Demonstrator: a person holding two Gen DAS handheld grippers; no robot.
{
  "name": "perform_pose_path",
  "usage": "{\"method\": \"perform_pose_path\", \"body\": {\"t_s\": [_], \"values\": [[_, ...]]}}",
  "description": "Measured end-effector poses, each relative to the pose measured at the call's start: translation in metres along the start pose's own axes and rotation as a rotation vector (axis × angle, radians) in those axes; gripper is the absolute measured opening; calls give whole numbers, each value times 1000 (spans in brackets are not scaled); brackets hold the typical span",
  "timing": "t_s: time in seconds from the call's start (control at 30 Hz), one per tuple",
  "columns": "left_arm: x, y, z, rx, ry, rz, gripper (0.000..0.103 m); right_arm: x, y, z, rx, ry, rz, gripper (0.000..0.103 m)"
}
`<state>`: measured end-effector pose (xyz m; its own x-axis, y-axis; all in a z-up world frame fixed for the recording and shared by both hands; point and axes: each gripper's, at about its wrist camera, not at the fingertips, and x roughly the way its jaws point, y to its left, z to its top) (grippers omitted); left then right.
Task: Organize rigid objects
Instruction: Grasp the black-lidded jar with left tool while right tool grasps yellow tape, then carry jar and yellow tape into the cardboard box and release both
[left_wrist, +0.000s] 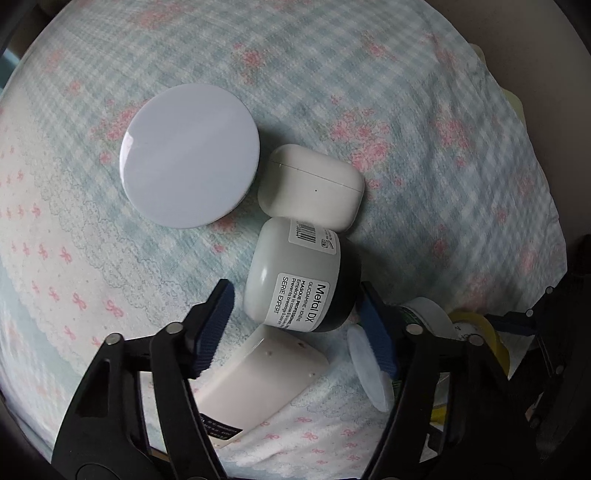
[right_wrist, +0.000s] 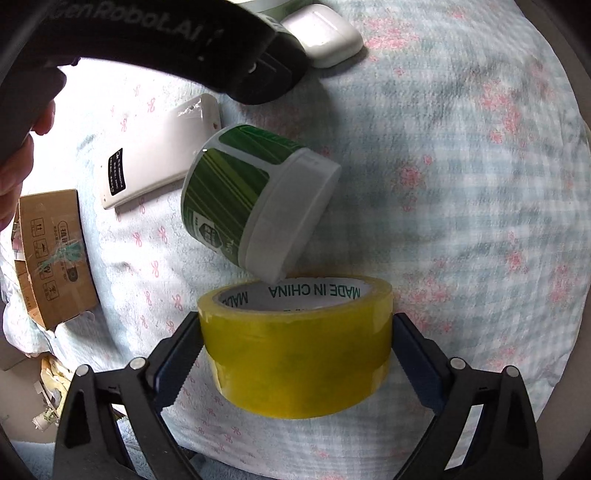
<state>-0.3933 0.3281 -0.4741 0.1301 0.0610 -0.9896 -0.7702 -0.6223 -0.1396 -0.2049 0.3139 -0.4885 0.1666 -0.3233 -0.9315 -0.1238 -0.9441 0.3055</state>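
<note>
checked blue-and-pink bedspread (left_wrist: 424, 92) carries everything. in the left wrist view a white round lid (left_wrist: 190, 155), one white earbud case (left_wrist: 310, 184), one grey jar (left_wrist: 295, 273) on its side and one white flat device (left_wrist: 258, 373) cluster at centre; the left tongs (left_wrist: 295, 328) flank the jar, the right pad against its dark end, the left pad just off it.

in the right wrist view the right tongs (right_wrist: 295, 354) straddle one yellow tape roll (right_wrist: 295, 343), pads at its sides; a firm clamp i cannot tell. one green tub (right_wrist: 255, 199) leans on it. one cardboard box (right_wrist: 55, 254) sits at the left. sorting looks barely begun.
</note>
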Motion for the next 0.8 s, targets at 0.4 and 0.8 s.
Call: {"method": "perform_pose_path", "body": {"t_s": [0.4, 0.8], "values": [[-6, 0, -9, -25, -60, 3, 50, -4, -5, -15, 28, -26, 26, 97], [-24, -1, -27, -68, -95, -14, 47, -14, -13, -41, 79, -79, 52, 97]]}}
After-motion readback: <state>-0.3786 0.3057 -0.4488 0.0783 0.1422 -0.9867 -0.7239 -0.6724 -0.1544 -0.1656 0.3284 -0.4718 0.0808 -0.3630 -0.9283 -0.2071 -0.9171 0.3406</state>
